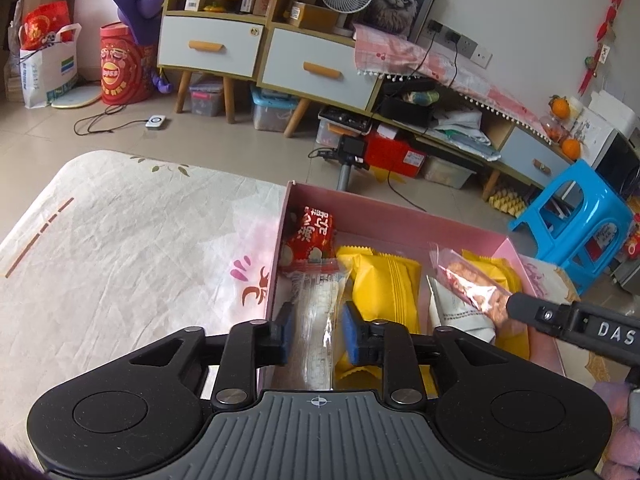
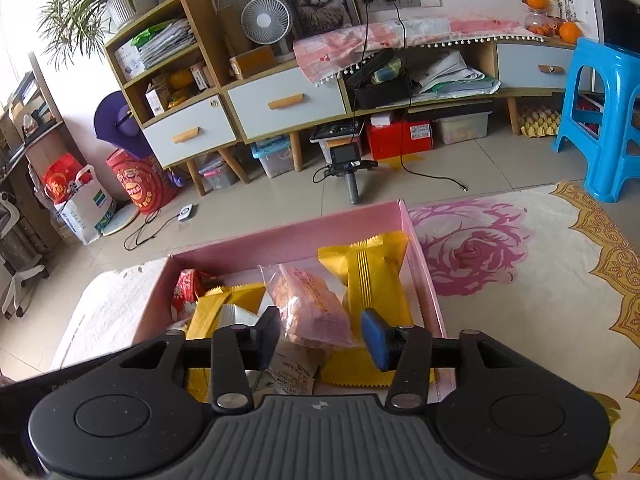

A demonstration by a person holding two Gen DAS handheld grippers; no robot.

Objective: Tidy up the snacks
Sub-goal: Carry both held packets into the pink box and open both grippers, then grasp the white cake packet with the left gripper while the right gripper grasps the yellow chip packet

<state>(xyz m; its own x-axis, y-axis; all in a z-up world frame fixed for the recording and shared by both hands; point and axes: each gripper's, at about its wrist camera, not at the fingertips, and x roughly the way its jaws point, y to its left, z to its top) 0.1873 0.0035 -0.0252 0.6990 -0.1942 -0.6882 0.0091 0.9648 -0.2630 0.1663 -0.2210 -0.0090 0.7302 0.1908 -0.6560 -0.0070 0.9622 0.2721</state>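
Observation:
A pink box (image 1: 400, 216) (image 2: 288, 244) on the table holds several snacks: a red packet (image 1: 312, 236) (image 2: 186, 288), yellow packets (image 1: 384, 288) (image 2: 372, 276) and a white packet (image 1: 456, 312). My left gripper (image 1: 316, 332) is open inside the box, its blue pads either side of a clear long packet (image 1: 318, 320) without squeezing it. My right gripper (image 2: 320, 332) is open around a clear packet of orange-pink crackers (image 2: 312, 304) (image 1: 472, 284), which lies between its fingers over the box. The right gripper's finger (image 1: 568, 320) shows in the left wrist view.
The box sits on a floral tablecloth (image 1: 120, 248) (image 2: 520, 264). Beyond the table edge are a tiled floor, a blue stool (image 1: 576, 220) (image 2: 600, 120), a camera on a stand (image 2: 348, 164) and cabinets with white drawers (image 1: 212, 48).

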